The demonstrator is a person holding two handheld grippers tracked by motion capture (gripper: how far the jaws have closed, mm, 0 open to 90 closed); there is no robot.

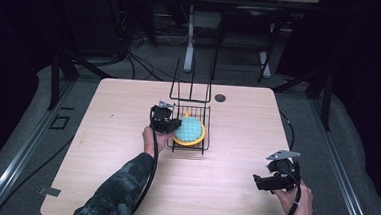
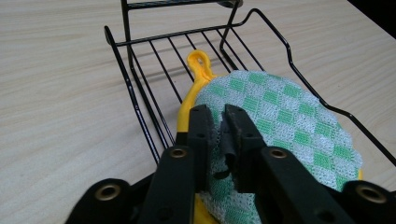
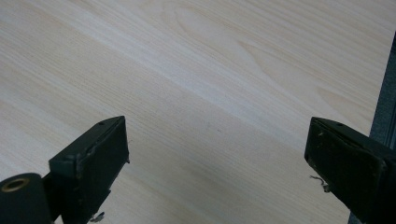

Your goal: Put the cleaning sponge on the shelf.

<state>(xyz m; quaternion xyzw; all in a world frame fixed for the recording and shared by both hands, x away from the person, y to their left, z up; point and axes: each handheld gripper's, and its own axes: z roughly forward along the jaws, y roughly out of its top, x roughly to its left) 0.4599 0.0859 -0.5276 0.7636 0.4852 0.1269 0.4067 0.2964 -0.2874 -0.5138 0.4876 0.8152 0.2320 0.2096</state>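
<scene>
A round green-and-white checked pad (image 1: 189, 129) with a yellow rim and hanging loop (image 2: 200, 60) lies in a black wire rack (image 1: 204, 113) at the table's middle. My left gripper (image 1: 170, 125) is at the rack's left side, shut on the pad's near edge; the checked cloth (image 2: 280, 116) is pinched between the two black jaws. My right gripper (image 1: 260, 182) hovers over the table's near right corner, open, with only bare wood between its fingers (image 3: 93, 158).
The wire rack has an upright back (image 1: 191, 82) on its far side. A small dark round hole (image 1: 220, 98) sits in the tabletop behind the rack. Dark floor, cables and table legs surround the wooden table (image 1: 128, 108).
</scene>
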